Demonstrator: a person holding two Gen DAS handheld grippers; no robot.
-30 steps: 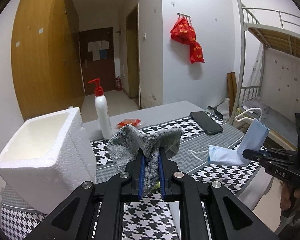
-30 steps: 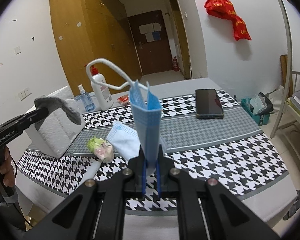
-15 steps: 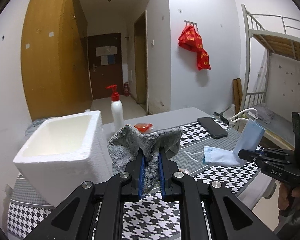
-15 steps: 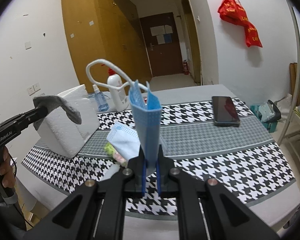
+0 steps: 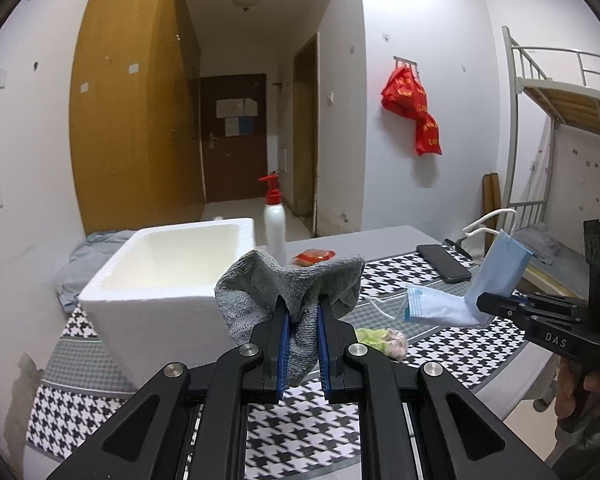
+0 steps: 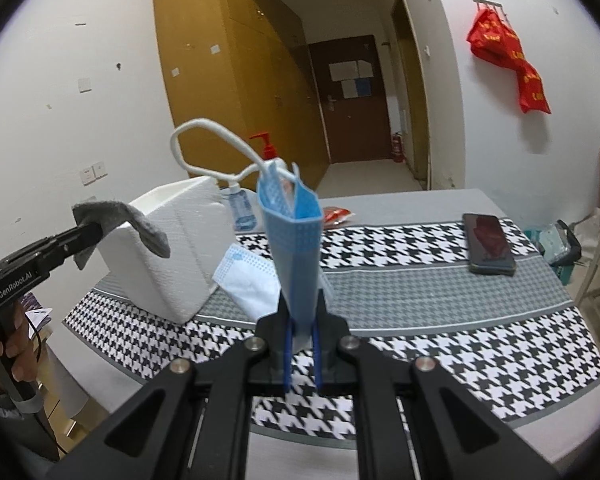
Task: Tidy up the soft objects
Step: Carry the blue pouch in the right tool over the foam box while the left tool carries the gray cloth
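— Where's the cloth right now?

— Clamped in my left gripper (image 5: 302, 312). The grey cloth (image 5: 288, 284) is bunched between the two pads, its ends flopping over each side and a tail hanging below. It's knitted, limp, and off the table altogether.

— And the box?

— The white foam box (image 5: 172, 264) sits just left of the cloth and a little farther away, open top facing up, and I see nothing inside it. I judge the cloth has to travel left and slightly forward to hang over that opening. My left hand is clearly the nearer one to it.

— What's your other hand doing?

— My right gripper (image 6: 302, 340) is closed on a blue face mask (image 6: 296, 248), which stands upright out of the pads, long axis vertical, its white ear loop (image 6: 204, 148) curling off the top. A second mask (image 6: 246, 276) lies flat on the checked tablecloth (image 6: 420, 344), near the box's right corner.

— Anything else nearby?

— A small green-and-pink bundle (image 5: 382, 338) lies on the table just right of my left fingers; a phone (image 6: 488, 248) lies far right.
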